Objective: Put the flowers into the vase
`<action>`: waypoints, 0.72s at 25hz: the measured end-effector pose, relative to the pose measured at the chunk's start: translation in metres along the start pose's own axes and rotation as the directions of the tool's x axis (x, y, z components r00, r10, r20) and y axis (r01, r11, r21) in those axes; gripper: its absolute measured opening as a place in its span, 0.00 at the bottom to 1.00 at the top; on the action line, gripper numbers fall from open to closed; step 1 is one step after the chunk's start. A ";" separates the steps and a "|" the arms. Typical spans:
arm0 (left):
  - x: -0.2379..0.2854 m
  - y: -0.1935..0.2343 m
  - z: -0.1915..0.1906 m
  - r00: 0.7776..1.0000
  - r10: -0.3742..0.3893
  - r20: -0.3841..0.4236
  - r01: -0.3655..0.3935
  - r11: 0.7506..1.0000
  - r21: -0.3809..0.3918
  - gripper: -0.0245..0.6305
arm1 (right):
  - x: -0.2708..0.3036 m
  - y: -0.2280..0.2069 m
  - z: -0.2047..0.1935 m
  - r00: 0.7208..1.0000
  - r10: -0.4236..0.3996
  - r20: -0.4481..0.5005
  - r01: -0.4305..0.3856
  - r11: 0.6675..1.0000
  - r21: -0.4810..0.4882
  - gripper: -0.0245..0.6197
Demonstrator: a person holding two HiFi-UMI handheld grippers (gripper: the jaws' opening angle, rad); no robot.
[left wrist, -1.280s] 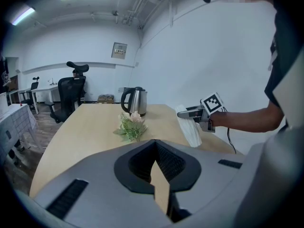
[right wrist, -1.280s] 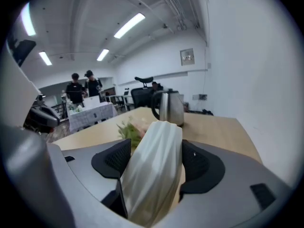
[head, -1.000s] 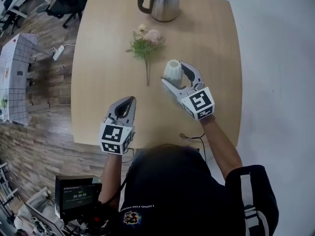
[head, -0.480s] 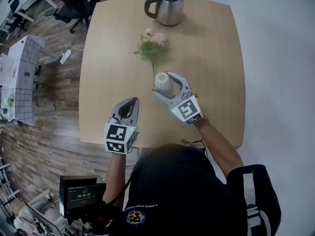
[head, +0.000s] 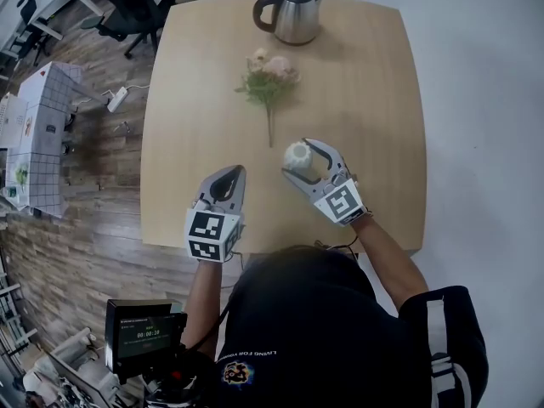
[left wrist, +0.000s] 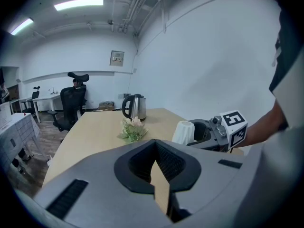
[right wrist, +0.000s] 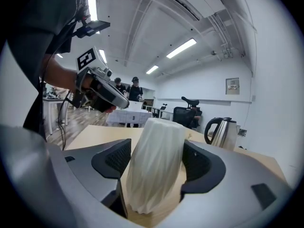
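Left hand-held gripper [head: 231,173] hovers empty over the worktop's [head: 374,100] near edge, jaws closed together. Flowers [head: 269,79] lie toward the far edge; they look light, soft and crushable, best pinched low on the stems. Right hand-held gripper [head: 298,158] clamps the white vase [head: 297,150] upright, nearer the near edge. Bare worktop lies between them.

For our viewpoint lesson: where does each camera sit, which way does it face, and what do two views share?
Head view: on the head, looking steeply down at the table; both forearms and torso show.
Left gripper view: on the left gripper, facing flowers and kettle; right forearm shows.
Right gripper view: on the right gripper, facing the gripped vase; left forearm shows.
Shared: the kettle.
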State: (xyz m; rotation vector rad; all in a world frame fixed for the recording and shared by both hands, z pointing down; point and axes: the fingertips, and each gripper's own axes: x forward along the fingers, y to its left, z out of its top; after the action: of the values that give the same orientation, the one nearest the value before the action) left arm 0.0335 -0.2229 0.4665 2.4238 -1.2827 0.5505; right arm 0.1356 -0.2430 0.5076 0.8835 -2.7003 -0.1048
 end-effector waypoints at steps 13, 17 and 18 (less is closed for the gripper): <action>0.011 -0.006 0.001 1.000 -0.023 -0.008 0.023 0.999 0.031 0.04 | -0.024 0.001 -0.011 0.997 0.068 -0.037 -0.066 0.997 0.040 0.55; 0.012 -0.005 0.004 1.000 -0.021 0.000 0.021 0.999 0.032 0.04 | -0.044 0.003 -0.001 0.995 0.104 0.006 -0.104 0.988 0.116 0.55; 0.011 -0.005 0.003 1.000 -0.019 0.002 0.019 0.999 0.030 0.04 | -0.051 0.002 0.004 0.994 0.099 0.033 -0.103 0.984 0.147 0.55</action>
State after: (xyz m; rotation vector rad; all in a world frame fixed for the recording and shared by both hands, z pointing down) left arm 0.0441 -0.2295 0.4682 2.4590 -1.2596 0.5655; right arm 0.1725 -0.2115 0.4908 0.7878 -2.8002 0.1092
